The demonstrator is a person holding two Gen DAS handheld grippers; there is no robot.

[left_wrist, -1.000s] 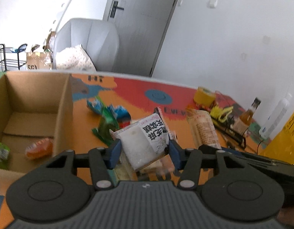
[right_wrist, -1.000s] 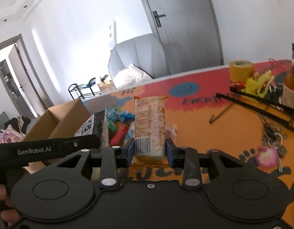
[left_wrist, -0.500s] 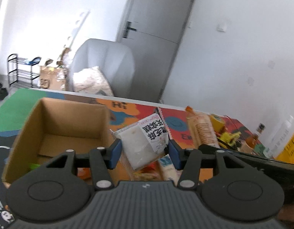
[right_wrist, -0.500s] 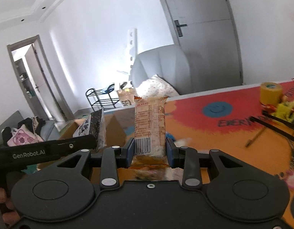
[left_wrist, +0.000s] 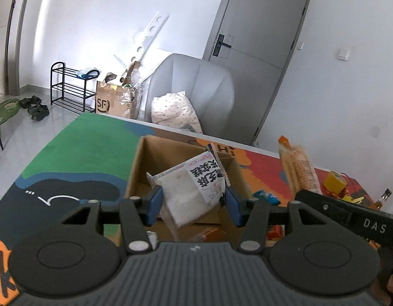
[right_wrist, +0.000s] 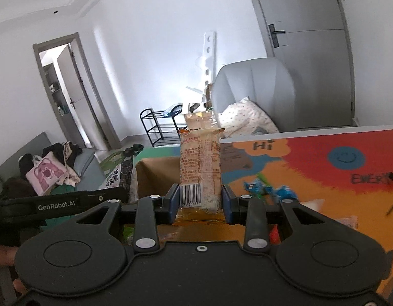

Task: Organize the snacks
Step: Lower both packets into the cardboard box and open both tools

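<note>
1. Left gripper (left_wrist: 192,202): clamping a white snack packet (left_wrist: 194,191) with black lettering between its blue pads, tilted, hanging over the open cardboard box (left_wrist: 145,168).
2. Right gripper (right_wrist: 199,201): pinching an upright orange-printed snack pack (right_wrist: 200,170) by its barcode end, jaws closed narrowly on it.
3. Lying loose on the colourful table mat (right_wrist: 311,168), right of the box: blue-wrapped snacks (right_wrist: 268,190).
4. Standing far behind: a grey armchair (left_wrist: 196,89).
</note>
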